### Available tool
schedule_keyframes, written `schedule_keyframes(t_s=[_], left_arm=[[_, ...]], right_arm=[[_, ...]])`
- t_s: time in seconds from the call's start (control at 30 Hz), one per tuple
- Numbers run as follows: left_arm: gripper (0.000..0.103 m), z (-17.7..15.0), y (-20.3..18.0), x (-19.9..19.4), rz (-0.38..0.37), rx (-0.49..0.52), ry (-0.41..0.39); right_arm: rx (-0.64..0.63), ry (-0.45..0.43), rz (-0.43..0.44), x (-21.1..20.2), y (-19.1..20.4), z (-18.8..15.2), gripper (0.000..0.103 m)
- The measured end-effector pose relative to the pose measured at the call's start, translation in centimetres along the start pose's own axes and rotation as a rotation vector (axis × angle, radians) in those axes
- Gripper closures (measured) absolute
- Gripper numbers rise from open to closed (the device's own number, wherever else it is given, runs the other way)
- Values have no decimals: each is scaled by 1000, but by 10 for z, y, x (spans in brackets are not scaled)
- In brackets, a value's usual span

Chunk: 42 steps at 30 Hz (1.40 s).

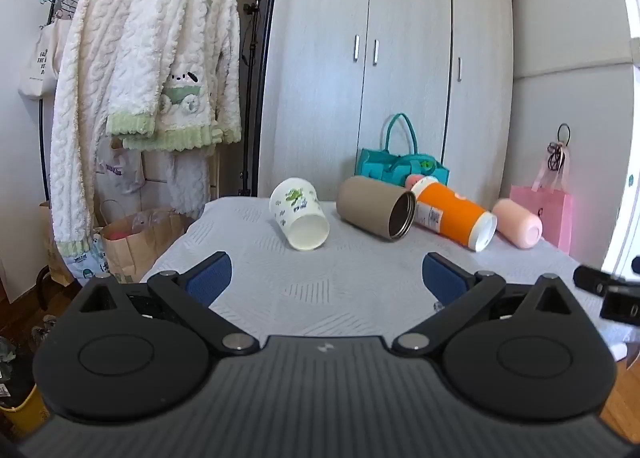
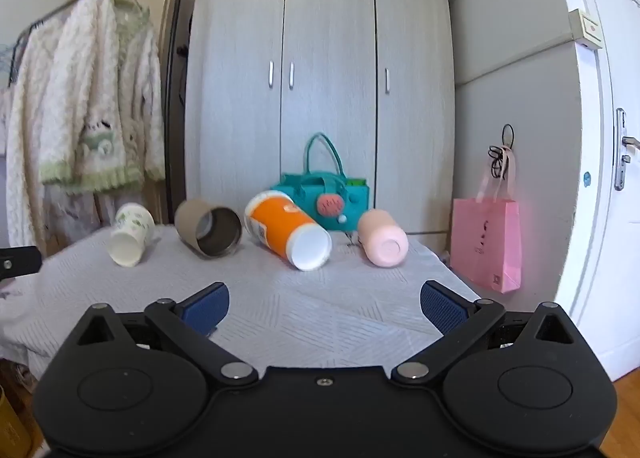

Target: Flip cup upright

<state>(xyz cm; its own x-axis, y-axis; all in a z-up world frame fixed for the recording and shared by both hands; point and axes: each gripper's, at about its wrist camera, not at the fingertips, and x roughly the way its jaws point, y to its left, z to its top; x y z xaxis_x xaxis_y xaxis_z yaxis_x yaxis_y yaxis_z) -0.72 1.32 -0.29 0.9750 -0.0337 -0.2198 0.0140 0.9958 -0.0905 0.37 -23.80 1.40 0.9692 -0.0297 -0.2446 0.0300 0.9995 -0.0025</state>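
Several cups lie on their sides on a table under a grey-white cloth (image 1: 320, 290). From left to right: a white cup with green print (image 1: 298, 212) (image 2: 130, 232), a tan metal-lined cup (image 1: 376, 212) (image 2: 208, 228), an orange cup with white rim (image 1: 454, 216) (image 2: 286, 230), and a pink cup (image 1: 518, 223) (image 2: 382, 238). All mouths face the cameras except the pink one, which shows its base. My left gripper (image 1: 326, 278) is open and empty, short of the white cup. My right gripper (image 2: 324, 308) is open and empty, short of the orange cup.
A teal handbag (image 2: 324, 198) stands behind the cups at the table's far edge. A pink gift bag (image 2: 488, 242) hangs to the right. A clothes rack with fluffy robes (image 1: 152, 70) and paper bags (image 1: 136, 238) stands left of the table. A wardrobe (image 2: 320, 78) is behind.
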Motion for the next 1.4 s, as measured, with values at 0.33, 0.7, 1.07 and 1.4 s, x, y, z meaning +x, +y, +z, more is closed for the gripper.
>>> schedule_keyframes(t_s=[0.33,0.7,1.07,1.4], left_arm=[[0,4,-7,-3,-14,21,-8],[0,7,-7,-4,-16,24,-16],[0,7,-9,-5,-17,27,-18],[0,19,-14,0,-44,15,15]], right_arm=[[13,-19,-6,0,0,0,0],[-12,-63,-27,-7,-3,1,0],[-25,-27,-30,-8,-3,0,0],[7,11,-36,-4,-5,7,0]])
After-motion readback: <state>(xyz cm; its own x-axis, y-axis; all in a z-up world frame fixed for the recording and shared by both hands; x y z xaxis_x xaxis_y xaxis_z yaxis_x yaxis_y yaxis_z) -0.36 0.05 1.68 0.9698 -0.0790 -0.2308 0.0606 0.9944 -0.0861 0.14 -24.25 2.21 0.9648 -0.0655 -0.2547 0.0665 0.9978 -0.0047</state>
